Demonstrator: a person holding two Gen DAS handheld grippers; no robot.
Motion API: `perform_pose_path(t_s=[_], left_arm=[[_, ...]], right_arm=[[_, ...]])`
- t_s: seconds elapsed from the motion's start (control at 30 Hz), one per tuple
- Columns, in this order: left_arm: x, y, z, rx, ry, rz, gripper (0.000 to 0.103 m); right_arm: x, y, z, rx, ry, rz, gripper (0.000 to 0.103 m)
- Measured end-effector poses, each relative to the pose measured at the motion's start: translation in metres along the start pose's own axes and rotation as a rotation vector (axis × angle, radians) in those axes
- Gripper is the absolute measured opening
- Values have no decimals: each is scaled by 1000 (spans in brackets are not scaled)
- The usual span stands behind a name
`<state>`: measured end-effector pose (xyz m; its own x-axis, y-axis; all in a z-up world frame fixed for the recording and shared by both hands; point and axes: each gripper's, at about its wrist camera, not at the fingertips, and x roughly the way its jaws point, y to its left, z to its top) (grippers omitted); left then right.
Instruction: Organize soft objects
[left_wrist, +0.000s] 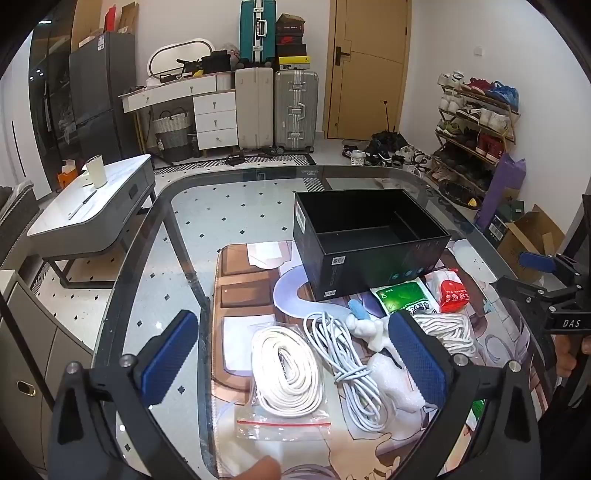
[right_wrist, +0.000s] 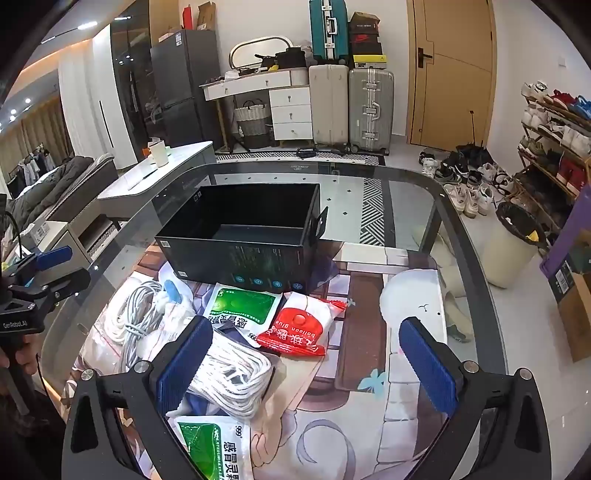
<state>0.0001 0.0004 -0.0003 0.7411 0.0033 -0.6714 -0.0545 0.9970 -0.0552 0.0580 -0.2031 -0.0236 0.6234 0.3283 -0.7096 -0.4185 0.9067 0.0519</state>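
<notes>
Here, with the left gripper (left_wrist: 295, 354) and right gripper (right_wrist: 303, 365) both spread and empty, snagging the tangled grey cable (left_wrist: 343, 354) could drag neighbouring packets off the mat (right_wrist: 354, 424).

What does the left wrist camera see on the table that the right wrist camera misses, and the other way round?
Only the left wrist view shows the flat white cord in its zip bag whole, lying between the open left tool.

Only the right wrist view shows a second green and white packet near its bottom edge, below the open right tool.

Both show the empty black box, the red packet, the grey cable bundle and the white rope coil.
</notes>
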Motion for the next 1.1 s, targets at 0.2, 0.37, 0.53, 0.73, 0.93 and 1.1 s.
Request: perform_pose_path(t_s=[0.2, 0.37, 0.53, 0.73, 0.93, 1.1], left_arm=[[-2, -2, -1, -4, -5, 7, 103], [2, 2, -3, -1, 14, -2, 103], [3, 3, -6, 5, 18, -5, 103], [7, 1, -3, -11, 31, -4, 103], [7, 2, -4, -13, 34, -7, 103], [7, 2, -3, -12, 40, -13, 103]], right_arm=[[-1, 0, 0, -2, -18, -4, 103], [-2, 3, -1, -18, -14, -16, 103], [0, 2, 1, -19, 0, -15, 103], [-1, 2, 0, -24, -8, -14, 103], [-1, 3, 0, -26, -3, -16, 103], [-1, 4, 0, -27, -5, -13, 103]])
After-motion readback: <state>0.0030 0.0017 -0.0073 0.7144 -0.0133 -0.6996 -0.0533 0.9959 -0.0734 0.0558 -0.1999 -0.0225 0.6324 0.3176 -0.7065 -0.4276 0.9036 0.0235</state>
